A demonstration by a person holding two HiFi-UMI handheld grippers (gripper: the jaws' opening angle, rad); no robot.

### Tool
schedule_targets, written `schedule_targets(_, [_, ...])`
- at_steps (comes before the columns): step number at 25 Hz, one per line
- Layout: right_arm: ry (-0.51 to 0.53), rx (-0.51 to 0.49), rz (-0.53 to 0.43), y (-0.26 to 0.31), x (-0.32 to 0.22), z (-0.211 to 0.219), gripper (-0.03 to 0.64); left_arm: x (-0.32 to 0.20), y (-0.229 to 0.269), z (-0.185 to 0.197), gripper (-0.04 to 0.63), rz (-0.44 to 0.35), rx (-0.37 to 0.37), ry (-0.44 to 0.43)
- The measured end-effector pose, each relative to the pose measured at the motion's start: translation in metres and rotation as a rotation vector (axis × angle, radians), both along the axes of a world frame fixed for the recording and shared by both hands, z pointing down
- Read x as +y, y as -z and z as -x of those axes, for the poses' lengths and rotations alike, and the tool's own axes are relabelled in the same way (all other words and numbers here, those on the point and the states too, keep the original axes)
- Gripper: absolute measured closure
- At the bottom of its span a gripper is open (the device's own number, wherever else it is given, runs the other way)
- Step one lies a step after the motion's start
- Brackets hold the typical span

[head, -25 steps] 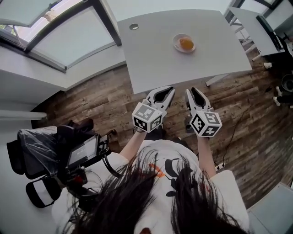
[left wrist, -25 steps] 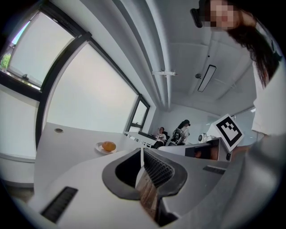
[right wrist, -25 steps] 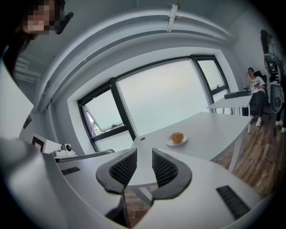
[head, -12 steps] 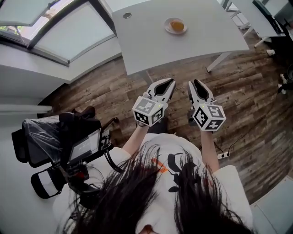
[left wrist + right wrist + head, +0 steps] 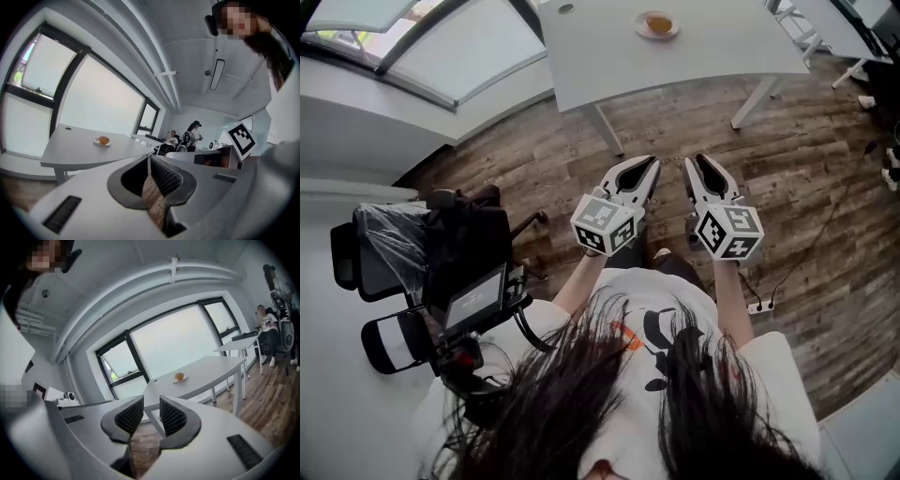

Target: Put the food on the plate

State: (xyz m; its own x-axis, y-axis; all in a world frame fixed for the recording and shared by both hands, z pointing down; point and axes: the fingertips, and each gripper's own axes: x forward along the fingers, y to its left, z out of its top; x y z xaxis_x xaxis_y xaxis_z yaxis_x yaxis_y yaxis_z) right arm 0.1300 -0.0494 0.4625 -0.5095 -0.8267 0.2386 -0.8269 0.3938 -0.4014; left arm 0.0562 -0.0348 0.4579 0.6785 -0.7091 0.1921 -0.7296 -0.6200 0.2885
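An orange piece of food [image 5: 658, 22] lies on a small white plate [image 5: 644, 31] far off on the grey table [image 5: 694, 56]. In the left gripper view the plate [image 5: 99, 143] carries the food [image 5: 104, 139]; the right gripper view also shows the plate [image 5: 183, 378] and food [image 5: 179, 376]. My left gripper [image 5: 649, 165] and right gripper [image 5: 696, 161] hover side by side over the wooden floor, well short of the table. Both are shut and hold nothing. The left gripper [image 5: 149, 159] and right gripper [image 5: 151, 401] point toward the table.
A black chair with a screen and gear [image 5: 441, 272] stands at my left. A power strip with a cable [image 5: 759, 307] lies on the floor at right. More desks [image 5: 853, 28] sit beyond the table. Seated people [image 5: 171, 138] are far across the room.
The table and plate have slid toward the top of the head view and look smaller. Both grippers have drawn back from the table together, still shut.
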Motion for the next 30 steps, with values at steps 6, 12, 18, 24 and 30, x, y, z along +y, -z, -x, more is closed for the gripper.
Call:
schedule_targets(6, [0.031,-0.022,-0.007,-0.004,0.03,-0.003,0.503,0.039,0.002,-0.01,0.588,-0.012,-0.049,0.006])
schedule_targets(12, [0.06,-0.04,0.0,-0.003,0.042,0.01,0.503,0.054,0.005,0.002,0.588,-0.018,-0.066,0.04])
schedule_targets(18, [0.099,-0.033,0.002,-0.003,0.05,0.031,0.503,0.069,0.006,0.024,0.588,-0.029,-0.075,0.075])
schedule_targets(24, [0.108,-0.025,0.004,0.001,0.064,0.058,0.503,0.081,0.009,0.05,0.588,-0.03,-0.063,0.093])
schedule_targets(30, [0.082,-0.013,0.009,0.006,0.092,0.088,0.503,0.108,0.012,0.08,0.588,-0.034,-0.047,0.066])
